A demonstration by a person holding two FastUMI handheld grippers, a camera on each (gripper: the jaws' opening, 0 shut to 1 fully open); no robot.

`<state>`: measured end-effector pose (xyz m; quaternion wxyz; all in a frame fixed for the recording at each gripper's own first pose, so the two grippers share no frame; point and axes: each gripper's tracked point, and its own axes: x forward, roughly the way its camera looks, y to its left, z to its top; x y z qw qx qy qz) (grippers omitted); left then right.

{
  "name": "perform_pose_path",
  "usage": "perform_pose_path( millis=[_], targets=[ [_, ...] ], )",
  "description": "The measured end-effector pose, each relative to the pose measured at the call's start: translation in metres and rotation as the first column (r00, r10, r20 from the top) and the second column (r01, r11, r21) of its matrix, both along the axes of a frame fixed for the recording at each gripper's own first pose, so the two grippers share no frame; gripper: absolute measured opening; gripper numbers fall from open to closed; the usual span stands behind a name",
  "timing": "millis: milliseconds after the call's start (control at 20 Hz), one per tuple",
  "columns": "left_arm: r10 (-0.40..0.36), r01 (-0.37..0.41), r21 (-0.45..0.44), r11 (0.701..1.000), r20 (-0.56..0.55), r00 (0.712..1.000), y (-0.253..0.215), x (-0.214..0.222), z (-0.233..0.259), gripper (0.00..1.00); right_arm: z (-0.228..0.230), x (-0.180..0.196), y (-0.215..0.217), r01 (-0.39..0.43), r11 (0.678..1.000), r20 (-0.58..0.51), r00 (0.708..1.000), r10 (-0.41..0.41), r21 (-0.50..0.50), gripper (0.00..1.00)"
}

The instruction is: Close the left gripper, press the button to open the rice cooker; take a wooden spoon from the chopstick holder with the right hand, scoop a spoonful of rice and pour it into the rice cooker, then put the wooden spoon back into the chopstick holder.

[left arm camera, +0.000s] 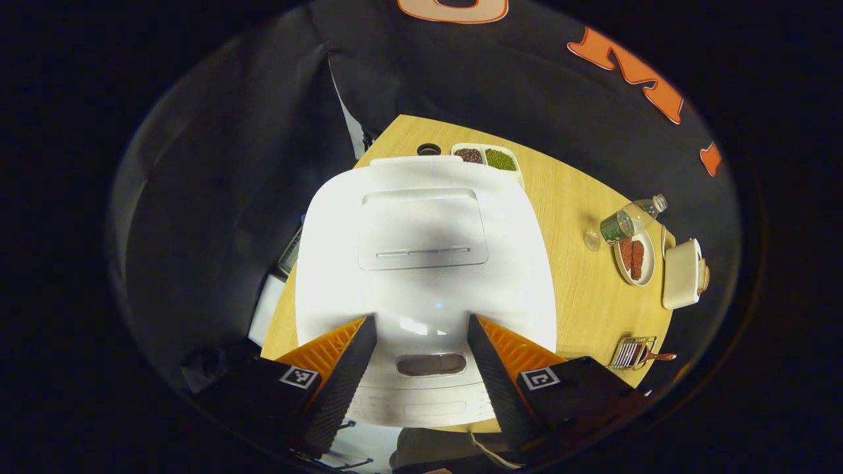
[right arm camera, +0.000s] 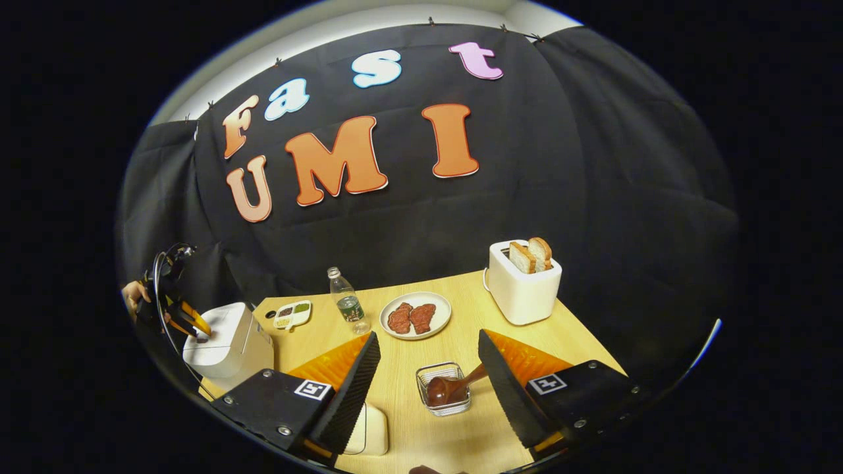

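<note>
Both grippers, left [left arm camera: 421, 322] and right [right arm camera: 428, 342], gape empty above the pale wooden table [right arm camera: 461, 342], black cloth behind; the white boxy rice cooker [left arm camera: 421, 257] sits lid-down.

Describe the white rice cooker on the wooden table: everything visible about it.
The white rice cooker is a rounded-square appliance of smooth glossy plastic. Its lid is shut, with a recessed panel on top and a dark oblong button near the front edge. It stands upright at the wooden table's left end, near a small divided dish of beans. The left gripper hovers over it, fingers apart, straddling the button; contact cannot be told.
</note>
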<state>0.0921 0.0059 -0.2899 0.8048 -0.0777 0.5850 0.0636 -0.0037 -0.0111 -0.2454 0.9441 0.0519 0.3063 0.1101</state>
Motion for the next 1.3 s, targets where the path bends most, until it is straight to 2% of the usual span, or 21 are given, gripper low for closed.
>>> perform_pose_path(
  millis=[100, 150, 250, 300, 350, 400, 500, 700, 800, 900, 950, 1050, 1200, 1250, 1300],
  targets=[
    [-0.016, 0.011, 0.039, 0.999, 0.116, 0.993, 0.005, 0.01, 0.023, 0.99, 0.007, 0.005, 0.002, -0.014, 1.0, 0.031, 0.999, 0.014, -0.023, 0.93],
    [-0.032, 0.018, 0.073, 0.997, 0.188, 0.982, 0.009, 0.019, 0.038, 0.95, 0.01, 0.008, 0.007, -0.025, 0.999, 0.045, 0.999, 0.026, -0.025, 0.93],
    [-0.078, 0.032, 0.141, 0.989, 0.329, 0.941, 0.011, 0.029, 0.073, 0.99, 0.012, 0.013, 0.014, -0.031, 0.999, 0.056, 0.998, 0.033, -0.031, 0.93],
    [-0.105, 0.038, 0.171, 0.985, 0.402, 0.91, 0.01, 0.035, 0.093, 0.95, 0.016, 0.015, 0.017, -0.033, 0.999, 0.072, 0.997, 0.035, -0.03, 0.93],
    [-0.131, 0.04, 0.199, 0.979, 0.468, 0.874, 0.007, 0.035, 0.112, 0.98, 0.023, 0.019, 0.022, -0.034, 0.999, 0.101, 0.994, 0.038, -0.031, 0.93],
    [-0.159, 0.046, 0.216, 0.975, 0.539, 0.827, 0.001, 0.038, 0.132, 0.95, 0.031, 0.024, 0.026, -0.036, 0.999, 0.139, 0.989, 0.041, -0.037, 0.93],
    [-0.206, 0.048, 0.254, 0.966, 0.648, 0.733, -0.011, 0.038, 0.172, 0.97, 0.048, 0.032, 0.033, -0.044, 0.997, 0.212, 0.976, 0.057, -0.066, 0.93],
    [-0.269, -0.009, 0.33, 0.944, 0.784, 0.56, -0.023, 0.017, 0.221, 0.98, 0.086, 0.041, 0.054, -0.062, 0.992, 0.331, 0.939, 0.095, -0.109, 0.93],
    [-0.289, -0.027, 0.341, 0.94, 0.833, 0.472, -0.037, 0.003, 0.248, 0.97, 0.101, 0.042, 0.064, -0.071, 0.991, 0.375, 0.921, 0.109, -0.114, 0.93],
    [-0.301, -0.043, 0.345, 0.938, 0.867, 0.397, -0.047, -0.008, 0.263, 0.98, 0.112, 0.041, 0.077, -0.087, 0.99, 0.405, 0.906, 0.125, -0.111, 0.93],
    [-0.303, -0.047, 0.343, 0.938, 0.88, 0.366, -0.056, -0.015, 0.269, 0.98, 0.118, 0.04, 0.081, -0.094, 0.99, 0.419, 0.898, 0.131, -0.108, 0.96],
    [-0.325, -0.021, 0.349, 0.937, 0.892, 0.313, -0.074, -0.026, 0.278, 0.96, 0.126, 0.038, 0.089, -0.103, 0.991, 0.439, 0.889, 0.132, -0.09, 0.93],
    [-0.321, 0.032, 0.324, 0.946, 0.913, 0.252, -0.1, -0.04, 0.281, 0.98, 0.139, 0.033, 0.097, -0.114, 0.992, 0.47, 0.874, 0.127, -0.056, 0.93],
    [-0.316, 0.051, 0.313, 0.948, 0.918, 0.24, -0.109, -0.043, 0.278, 0.96, 0.141, 0.031, 0.1, -0.119, 0.991, 0.479, 0.868, 0.131, -0.056, 0.93],
    [-0.31, 0.058, 0.305, 0.951, 0.919, 0.244, -0.113, -0.048, 0.272, 0.97, 0.142, 0.03, 0.099, -0.121, 0.991, 0.485, 0.864, 0.134, -0.06, 0.93]
  ],
)
